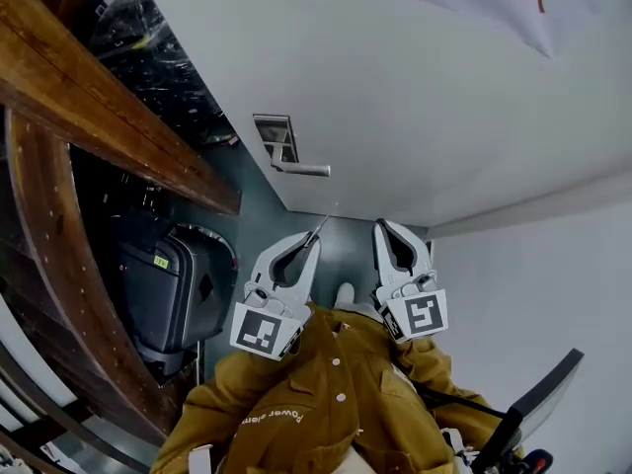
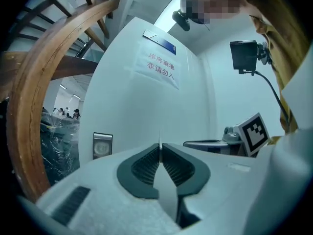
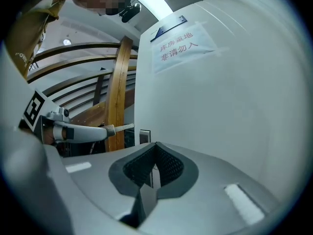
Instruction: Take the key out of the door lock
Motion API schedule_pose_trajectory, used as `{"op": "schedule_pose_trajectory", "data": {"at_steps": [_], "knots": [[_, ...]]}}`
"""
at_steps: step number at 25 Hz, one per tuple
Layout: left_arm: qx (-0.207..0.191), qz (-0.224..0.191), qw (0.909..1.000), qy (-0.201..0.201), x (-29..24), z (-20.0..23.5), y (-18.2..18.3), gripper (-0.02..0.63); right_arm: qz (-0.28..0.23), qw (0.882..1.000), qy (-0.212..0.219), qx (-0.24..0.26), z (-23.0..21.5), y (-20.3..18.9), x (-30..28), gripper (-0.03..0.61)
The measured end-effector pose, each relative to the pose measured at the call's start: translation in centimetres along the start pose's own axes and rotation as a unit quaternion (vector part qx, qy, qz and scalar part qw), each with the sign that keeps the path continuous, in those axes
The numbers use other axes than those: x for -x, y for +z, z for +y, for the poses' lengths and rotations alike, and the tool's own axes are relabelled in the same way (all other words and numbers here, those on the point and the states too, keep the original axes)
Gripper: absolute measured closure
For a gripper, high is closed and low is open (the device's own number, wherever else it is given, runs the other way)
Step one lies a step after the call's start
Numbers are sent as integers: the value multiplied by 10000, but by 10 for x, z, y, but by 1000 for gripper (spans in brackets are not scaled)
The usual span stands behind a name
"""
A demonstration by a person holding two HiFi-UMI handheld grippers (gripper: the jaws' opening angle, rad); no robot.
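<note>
The white door (image 1: 415, 97) carries a metal lock plate (image 1: 276, 138) with a lever handle (image 1: 302, 170). Below it, my left gripper (image 1: 315, 237) is shut on a thin silver key (image 1: 318, 229) whose blade sticks out past the fingertips, clear of the lock. In the left gripper view the key (image 2: 160, 147) stands edge-on between the pressed pads, with the lock plate (image 2: 102, 145) off to the left. My right gripper (image 1: 380, 227) hangs beside the left one, shut and empty. Seen from the right gripper (image 3: 156, 147), the left gripper's key (image 3: 123, 126) points toward the lock plate (image 3: 145, 136).
A curved wooden stair rail (image 1: 59, 225) runs along the left. A dark suitcase (image 1: 173, 294) stands under it. A paper sign (image 2: 159, 68) is taped on the door. The person's mustard jacket (image 1: 326, 403) fills the bottom, with a dark stand (image 1: 538, 403) at bottom right.
</note>
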State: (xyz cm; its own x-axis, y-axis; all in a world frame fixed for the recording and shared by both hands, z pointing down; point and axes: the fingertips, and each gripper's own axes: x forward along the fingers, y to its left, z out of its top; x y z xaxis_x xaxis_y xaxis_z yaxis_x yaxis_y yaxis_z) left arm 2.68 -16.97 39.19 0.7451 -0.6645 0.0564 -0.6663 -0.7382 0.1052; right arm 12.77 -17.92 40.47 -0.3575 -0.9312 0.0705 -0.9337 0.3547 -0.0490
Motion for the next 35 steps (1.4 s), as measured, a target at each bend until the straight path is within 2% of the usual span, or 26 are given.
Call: {"op": "schedule_pose_trajectory", "data": {"at_steps": [3, 5, 15, 28, 35], "knots": [[148, -44, 9999, -10, -3, 0, -1, 592, 7, 10000, -68, -32, -6, -2, 2, 574], [132, 73, 9999, -25, -2, 0, -6, 592, -7, 10000, -74, -47, -7, -2, 1, 574], [210, 72, 9997, -42, -3, 1, -8, 592, -157, 9998, 136, -59, 3, 8, 3, 574], [329, -124, 9994, 24, 1, 2, -2, 592, -234, 9992, 311, 39, 13, 17, 3, 574], [292, 6, 9996, 16, 3, 2, -8, 592, -222, 9991, 352, 18, 15, 17, 3, 574]]}}
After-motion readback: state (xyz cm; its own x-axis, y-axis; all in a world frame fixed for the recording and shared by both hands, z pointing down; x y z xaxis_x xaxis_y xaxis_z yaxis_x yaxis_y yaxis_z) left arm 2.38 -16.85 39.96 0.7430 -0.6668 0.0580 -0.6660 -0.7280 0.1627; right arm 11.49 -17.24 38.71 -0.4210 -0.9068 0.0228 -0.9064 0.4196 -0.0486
